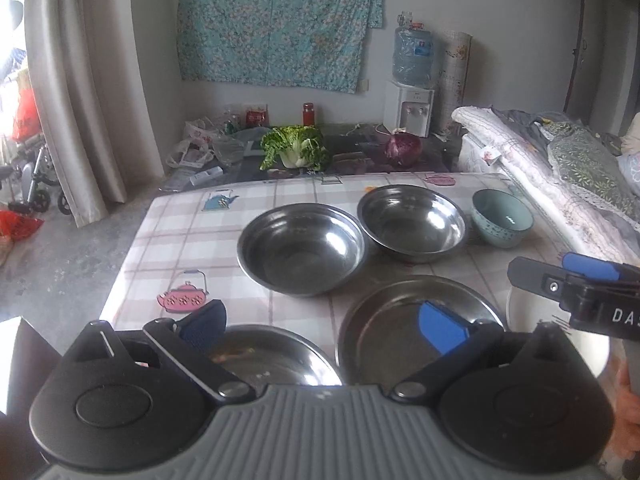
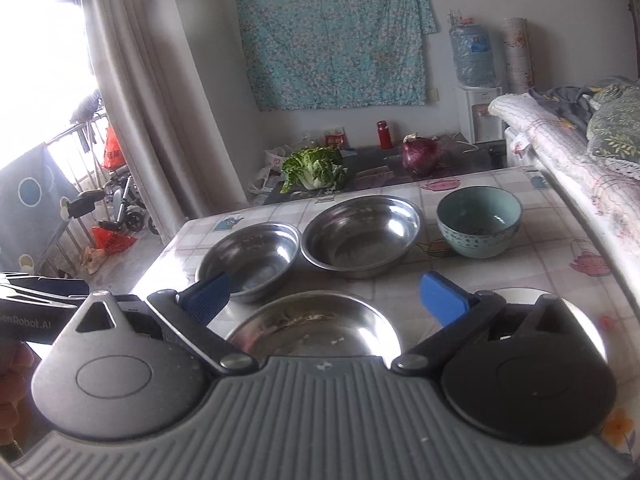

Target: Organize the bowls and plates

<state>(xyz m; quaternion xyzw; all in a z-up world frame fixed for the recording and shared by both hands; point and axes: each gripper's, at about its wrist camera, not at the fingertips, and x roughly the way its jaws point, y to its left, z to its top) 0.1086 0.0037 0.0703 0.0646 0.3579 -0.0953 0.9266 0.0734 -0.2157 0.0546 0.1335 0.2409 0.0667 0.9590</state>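
Two deep stainless-steel bowls (image 2: 250, 256) (image 2: 362, 236) and a pale green ceramic bowl (image 2: 479, 222) line the far side of the checked tablecloth (image 1: 168, 240), shallow steel plates (image 1: 416, 328) nearer, apparently spread out for stacking; the left gripper (image 1: 320, 326) and right gripper (image 2: 326, 300) hover wide open, empty.

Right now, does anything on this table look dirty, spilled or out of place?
Yes, mildly. The near steel plate in the right wrist view carries what look like food scraps and specks, so it seems unwashed. The two steel bowls and the teal bowl sit upright and apart, unstacked. Nothing looks spilled or broken.
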